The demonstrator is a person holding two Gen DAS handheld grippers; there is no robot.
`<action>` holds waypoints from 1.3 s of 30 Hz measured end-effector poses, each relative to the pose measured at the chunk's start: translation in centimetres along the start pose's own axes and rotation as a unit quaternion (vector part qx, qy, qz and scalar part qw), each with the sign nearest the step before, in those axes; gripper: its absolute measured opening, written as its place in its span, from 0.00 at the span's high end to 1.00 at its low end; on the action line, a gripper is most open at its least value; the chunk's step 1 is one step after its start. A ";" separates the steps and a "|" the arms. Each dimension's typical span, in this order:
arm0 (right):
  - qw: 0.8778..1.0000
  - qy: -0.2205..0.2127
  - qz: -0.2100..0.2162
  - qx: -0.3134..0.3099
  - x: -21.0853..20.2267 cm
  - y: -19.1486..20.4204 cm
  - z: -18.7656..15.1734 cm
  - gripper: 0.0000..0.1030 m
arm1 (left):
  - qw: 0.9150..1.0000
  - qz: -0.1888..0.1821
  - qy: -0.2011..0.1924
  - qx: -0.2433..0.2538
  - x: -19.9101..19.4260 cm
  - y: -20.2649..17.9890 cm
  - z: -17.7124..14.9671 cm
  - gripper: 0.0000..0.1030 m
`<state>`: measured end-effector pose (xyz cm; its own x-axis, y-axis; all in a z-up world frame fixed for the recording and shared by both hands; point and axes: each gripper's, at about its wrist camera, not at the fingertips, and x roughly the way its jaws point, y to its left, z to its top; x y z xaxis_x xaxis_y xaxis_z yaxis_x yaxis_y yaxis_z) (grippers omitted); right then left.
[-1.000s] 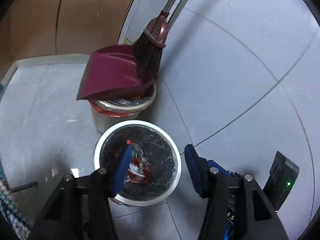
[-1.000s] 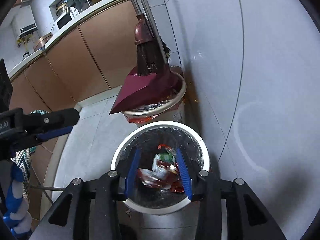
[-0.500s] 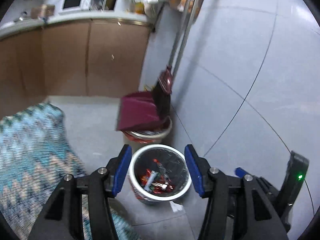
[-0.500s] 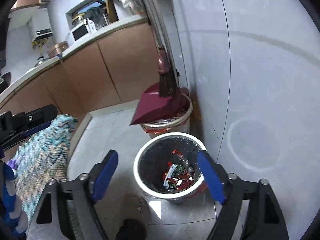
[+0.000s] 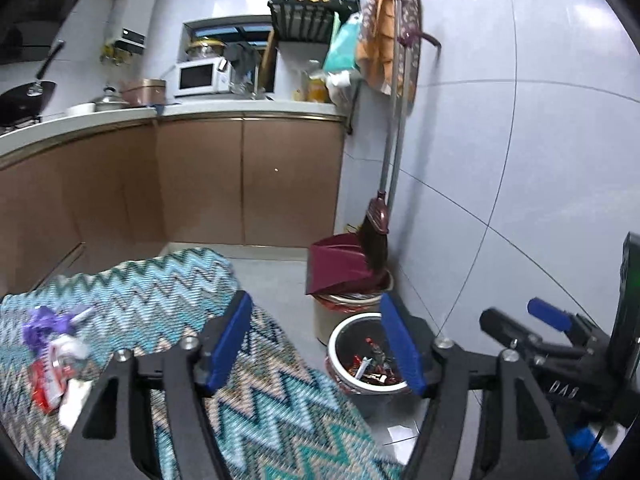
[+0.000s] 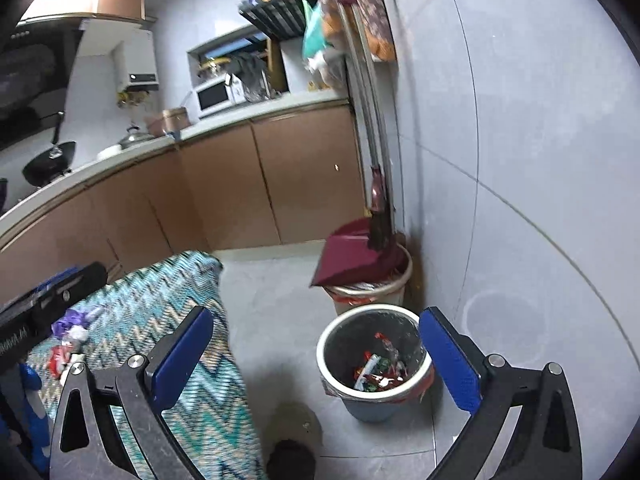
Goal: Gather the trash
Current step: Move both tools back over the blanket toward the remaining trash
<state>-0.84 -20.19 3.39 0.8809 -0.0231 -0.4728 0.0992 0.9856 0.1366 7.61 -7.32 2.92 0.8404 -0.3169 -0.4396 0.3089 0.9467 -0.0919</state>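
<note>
A white-rimmed trash bin stands on the floor by the tiled wall, with several red wrappers inside. More trash, a purple wrapper and a red-and-white packet, lies on the zigzag rug at the left; it also shows in the right wrist view. My left gripper is open and empty, raised well above the floor. My right gripper is wide open and empty, high above the bin.
A second bin behind holds a maroon dustpan and a broom leaning on the wall. Brown cabinets and a counter with a microwave run along the back. A dark floor drain sits near.
Both grippers have lifted up and back from the bin. The right gripper has opened wide, and its wrappers now lie in the bin. The rug and its trash have come into view.
</note>
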 end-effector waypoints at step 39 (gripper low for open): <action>0.992 -0.055 0.091 -0.066 -10.6 8.5 -1.6 0.00 | 0.991 0.109 -0.077 -0.015 -17.7 4.7 -5.4 0.30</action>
<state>-10.08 -11.31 8.21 0.9245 0.1456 -0.3522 -0.1204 0.9884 0.0925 -8.20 3.09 5.39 0.9443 -0.1080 -0.3109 0.1013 0.9941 -0.0378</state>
